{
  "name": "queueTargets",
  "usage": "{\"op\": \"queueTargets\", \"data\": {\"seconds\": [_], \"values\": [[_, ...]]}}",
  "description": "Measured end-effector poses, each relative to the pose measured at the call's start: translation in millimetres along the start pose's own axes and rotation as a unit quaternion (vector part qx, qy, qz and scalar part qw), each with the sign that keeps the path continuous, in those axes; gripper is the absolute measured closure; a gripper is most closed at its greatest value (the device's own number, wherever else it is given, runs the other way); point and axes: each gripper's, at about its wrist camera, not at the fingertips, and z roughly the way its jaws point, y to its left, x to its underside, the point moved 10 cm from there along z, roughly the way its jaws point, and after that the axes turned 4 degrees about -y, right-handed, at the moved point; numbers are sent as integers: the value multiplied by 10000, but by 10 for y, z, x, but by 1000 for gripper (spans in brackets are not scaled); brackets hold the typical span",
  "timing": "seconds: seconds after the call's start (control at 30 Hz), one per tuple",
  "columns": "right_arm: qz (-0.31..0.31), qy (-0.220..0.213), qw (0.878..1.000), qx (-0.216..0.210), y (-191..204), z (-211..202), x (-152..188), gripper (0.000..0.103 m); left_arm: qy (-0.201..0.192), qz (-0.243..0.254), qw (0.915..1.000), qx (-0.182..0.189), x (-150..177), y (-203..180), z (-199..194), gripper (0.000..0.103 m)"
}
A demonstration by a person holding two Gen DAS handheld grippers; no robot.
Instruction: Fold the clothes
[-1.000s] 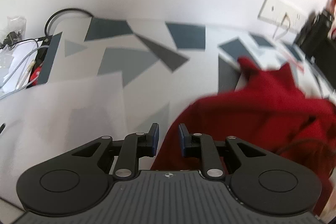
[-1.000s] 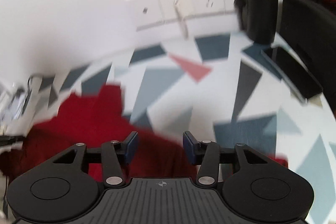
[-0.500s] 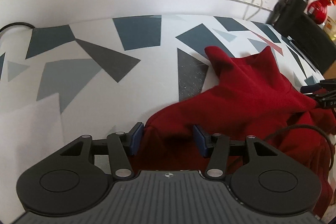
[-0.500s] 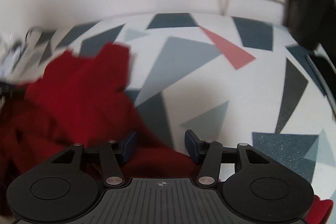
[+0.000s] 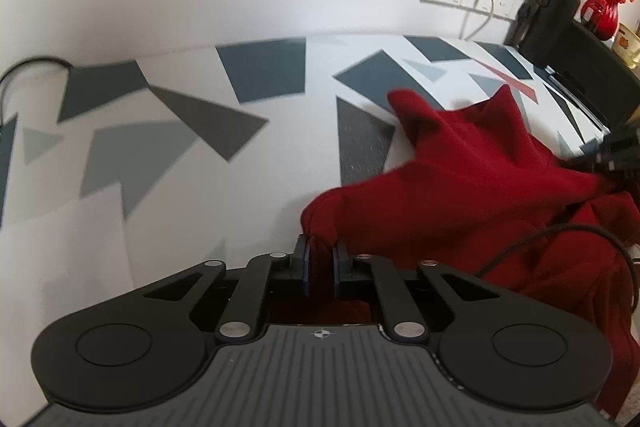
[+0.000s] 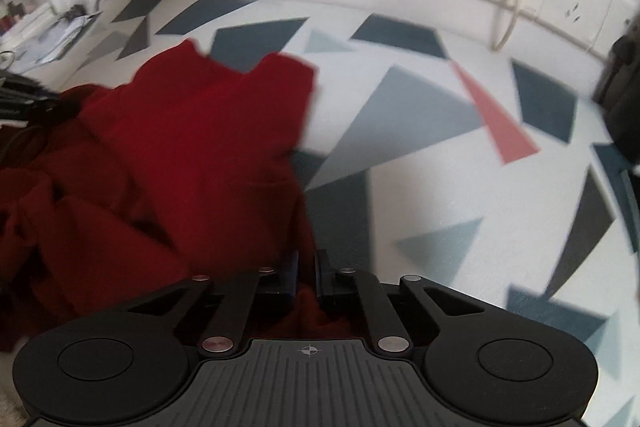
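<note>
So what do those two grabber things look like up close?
The left gripper and right gripper match: matte black, two round discs, slim link arms with silver pins, blue-edged fingertip pads, a ribbed grey base with a small crosshair mark.

One red garment (image 5: 472, 187), two hand-held grippers (image 5: 320, 261), one black flask (image 5: 554, 15), one red vase (image 5: 599, 14).

Triangle-patterned table (image 5: 280, 147) carries a crumpled red garment (image 5: 460, 187) and black bottle (image 5: 548, 15)
</note>
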Motion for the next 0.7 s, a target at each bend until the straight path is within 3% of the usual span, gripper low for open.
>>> {"op": "queueTargets", "data": {"seconds": [0.13, 0.2, 0.3, 0.37, 0.43, 0.47, 0.57, 0.63, 0.7], "values": [[-6, -746, 9936, 844, -423, -57, -502, 99, -357, -139, 9992, -139, -226, 56, -4, 94], [-162, -896, 9897, 1107, -571, 0, -691, 99, -335, -174, 9990, -231, -272, 58, 90, 94], [-279, -395, 9920, 1163, -670, 354, -680, 98, -61, -269, 9992, -300, -210, 84, 288, 91], [-315, -191, 9919, 1219, -717, 530, -670, 96, -123, -216, 9992, -322, -202, 98, 318, 84], [-201, -241, 9905, 1337, -758, 558, -700, 79, -108, -202, 9989, -397, -205, 135, 311, 68], [-42, -262, 9907, 1332, -783, 536, -743, 72, -89, -193, 9988, -430, -204, 160, 305, 64], [369, -671, 9924, 960, -745, 433, -972, 73, -51, -223, 9989, -411, -198, 213, 285, 61], [486, -816, 9939, 556, -647, 453, -1125, 69, 20, -290, 9986, -432, -190, 238, 265, 53], [461, -861, 9950, 210, -499, 541, -1245, 52, 143, -335, 9982, -474, -163, 252, 224, 46]]}}
